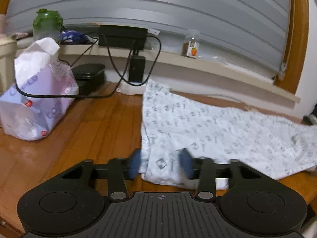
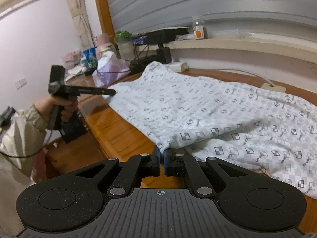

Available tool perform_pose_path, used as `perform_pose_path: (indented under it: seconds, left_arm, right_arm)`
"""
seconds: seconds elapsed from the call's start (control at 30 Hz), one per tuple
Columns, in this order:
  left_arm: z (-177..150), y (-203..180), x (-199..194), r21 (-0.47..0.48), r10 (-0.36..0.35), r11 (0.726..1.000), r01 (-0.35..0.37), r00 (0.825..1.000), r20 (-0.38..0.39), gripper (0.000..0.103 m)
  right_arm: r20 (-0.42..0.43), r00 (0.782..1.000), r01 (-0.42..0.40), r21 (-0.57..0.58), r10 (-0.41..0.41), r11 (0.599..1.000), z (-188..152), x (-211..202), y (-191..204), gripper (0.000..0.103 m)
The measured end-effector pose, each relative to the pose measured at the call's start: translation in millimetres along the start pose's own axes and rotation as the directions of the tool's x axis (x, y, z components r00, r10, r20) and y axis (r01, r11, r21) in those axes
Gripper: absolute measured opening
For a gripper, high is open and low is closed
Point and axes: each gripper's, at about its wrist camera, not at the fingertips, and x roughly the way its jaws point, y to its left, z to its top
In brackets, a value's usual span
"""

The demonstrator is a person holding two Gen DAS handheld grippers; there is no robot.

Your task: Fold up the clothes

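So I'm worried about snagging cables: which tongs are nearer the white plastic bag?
Left. The left tongs sit at the garment's end nearest the bag; the right tongs pinch its hem farther away.

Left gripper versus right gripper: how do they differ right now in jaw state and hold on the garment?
The left gripper has its jaws apart, while the right gripper is shut. The left's blue pads sit either side of a corner of the printed garment without pressing it; the right's pads pinch a fold at the garment's near edge. Both point at the same garment on the wooden table.
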Motion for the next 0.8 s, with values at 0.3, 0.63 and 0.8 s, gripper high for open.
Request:
perform_pose_path:
  seconds: [0.3, 0.63, 0.8]
  left_arm:
    - [-0.5, 2.9, -6.5, 0.001, 0.003, 1.0, -0.003, 1.0, 0.01, 0.021]
    - [3.5, 11.6, -20.3, 0.021, 0.027, 0.999, -0.027, 1.0, -0.002, 0.021]
    - [-7.4, 14.3, -21.4, 0.015, 0.021, 1.0, -0.021, 1.0, -0.02, 0.021]
  right_arm:
    - [0.015, 1.0, -0.013, 0.024, 0.013, 1.0, 0.9, 0.8, -3.9, 0.005]
    - [-0.004, 0.993, -0.119, -0.017, 0.118, 0.993, 1.0, -8.1, 12.9, 0.005]
    - [-0.045, 0.996, -0.082, 0.004, 0.082, 0.997, -8.6, 4.4, 8.5, 0.01]
